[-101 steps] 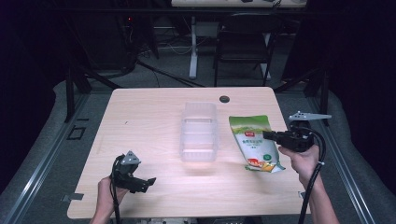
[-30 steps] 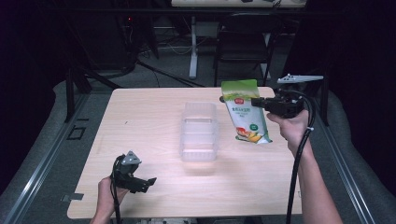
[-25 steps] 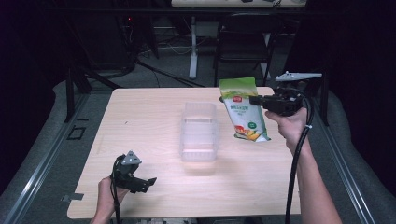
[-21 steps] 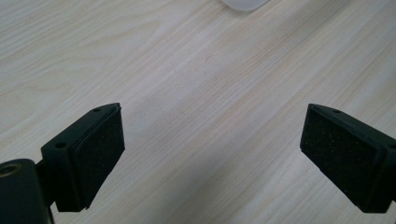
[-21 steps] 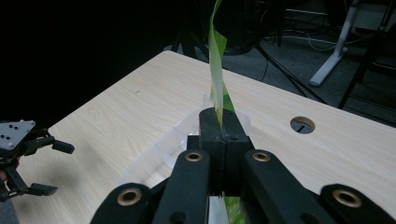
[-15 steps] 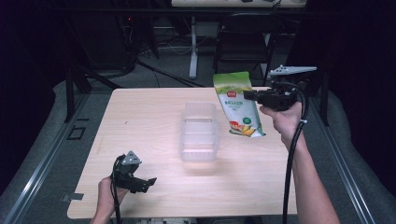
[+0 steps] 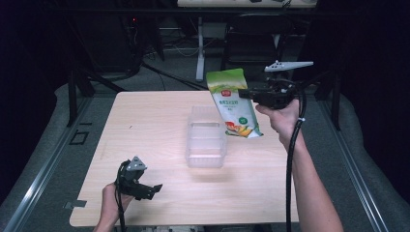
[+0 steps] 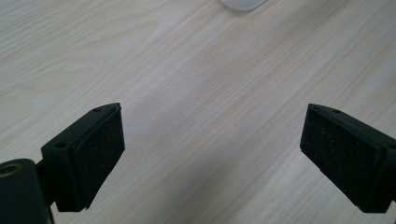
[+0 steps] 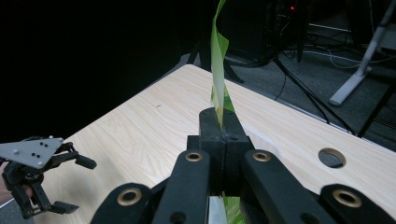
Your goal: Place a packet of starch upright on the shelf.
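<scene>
A green snack bag (image 7: 233, 102) hangs in the air above the table's right half, with my right gripper (image 7: 247, 93) shut on its right edge. In the right gripper view the bag (image 9: 218, 65) stands edge-on, pinched between the closed jaws (image 9: 219, 122). A clear plastic container (image 7: 205, 137) sits open in the middle of the table, just left of and below the bag. My left gripper (image 7: 151, 190) rests low at the table's front left, open, and its pads (image 8: 100, 149) stand wide apart over bare wood.
The light wooden table (image 7: 145, 125) has a round cable hole (image 9: 331, 157) near its far edge. Dark floor, a chair and desk legs lie beyond the far edge. My left gripper (image 9: 35, 177) appears off to the left in the right gripper view.
My right gripper has lifted the snack bag off the table and carried it up and left toward the container. The left gripper has stayed put.
</scene>
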Demonstrator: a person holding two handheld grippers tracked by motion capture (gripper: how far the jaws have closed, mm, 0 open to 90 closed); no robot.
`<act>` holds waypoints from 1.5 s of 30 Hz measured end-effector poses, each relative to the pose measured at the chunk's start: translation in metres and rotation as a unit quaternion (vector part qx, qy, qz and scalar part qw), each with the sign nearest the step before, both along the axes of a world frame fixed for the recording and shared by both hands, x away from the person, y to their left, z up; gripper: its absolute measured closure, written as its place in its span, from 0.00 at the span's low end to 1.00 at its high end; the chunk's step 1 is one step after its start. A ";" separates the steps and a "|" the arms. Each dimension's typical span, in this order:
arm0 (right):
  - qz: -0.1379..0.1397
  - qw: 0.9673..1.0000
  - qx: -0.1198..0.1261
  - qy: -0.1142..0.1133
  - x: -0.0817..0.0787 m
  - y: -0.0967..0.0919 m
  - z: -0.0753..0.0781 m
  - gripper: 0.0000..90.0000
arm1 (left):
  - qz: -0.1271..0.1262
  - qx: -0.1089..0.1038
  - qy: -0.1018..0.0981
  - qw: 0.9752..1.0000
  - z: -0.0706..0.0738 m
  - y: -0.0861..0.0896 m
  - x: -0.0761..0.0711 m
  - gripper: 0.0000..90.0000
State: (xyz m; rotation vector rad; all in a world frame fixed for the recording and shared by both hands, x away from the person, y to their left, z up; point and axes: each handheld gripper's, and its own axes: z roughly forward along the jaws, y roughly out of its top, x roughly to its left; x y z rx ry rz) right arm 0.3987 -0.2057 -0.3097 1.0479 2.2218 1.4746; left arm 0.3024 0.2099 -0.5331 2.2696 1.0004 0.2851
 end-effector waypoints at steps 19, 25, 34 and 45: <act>0.032 0.999 0.002 0.003 0.005 0.042 -0.002 1.00 | -0.002 0.001 0.002 1.000 0.000 0.000 0.000 0.07; 0.039 0.999 -0.002 0.012 0.009 0.054 -0.009 1.00 | -0.001 0.001 0.000 1.000 0.000 0.000 0.000 0.07; 0.046 0.999 -0.006 0.023 0.013 0.069 -0.023 1.00 | -0.002 0.001 0.000 1.000 0.000 0.000 0.000 0.07; 0.052 0.998 -0.014 0.044 0.019 0.085 -0.052 1.00 | -0.005 0.000 0.003 1.000 0.000 0.000 0.000 0.07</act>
